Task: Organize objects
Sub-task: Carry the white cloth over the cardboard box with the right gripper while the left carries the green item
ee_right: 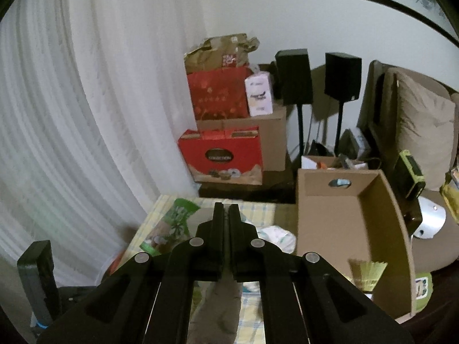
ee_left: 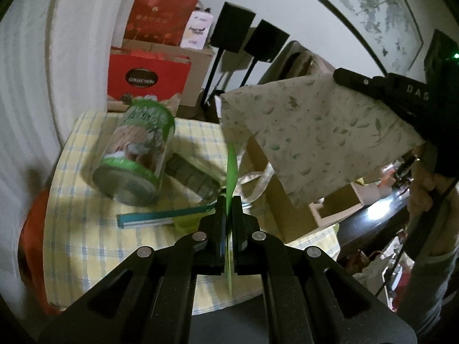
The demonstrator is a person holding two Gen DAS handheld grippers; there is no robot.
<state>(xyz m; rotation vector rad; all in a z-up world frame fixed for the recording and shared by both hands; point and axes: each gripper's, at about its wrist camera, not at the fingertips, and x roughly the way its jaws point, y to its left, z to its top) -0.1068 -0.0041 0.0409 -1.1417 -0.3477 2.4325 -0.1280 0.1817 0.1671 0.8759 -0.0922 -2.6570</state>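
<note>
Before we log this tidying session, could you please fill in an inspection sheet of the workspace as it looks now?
Surface: yellow checked cloth covers the table.
Job's things: green-labelled can lying tilted on the cloth; teal flat strip near it; open cardboard box holding a yellow pleated item.
Clutter: grey ridged item behind the can; too blurred to identify.
Grippers: left gripper shut on a thin green sheet; right gripper shut on a leaf-print paper bag.
Cables: thin dark cable beside the person's hand.
Surroundings: white curtain, red gift boxes, two black speakers on stands, framed picture.
</note>
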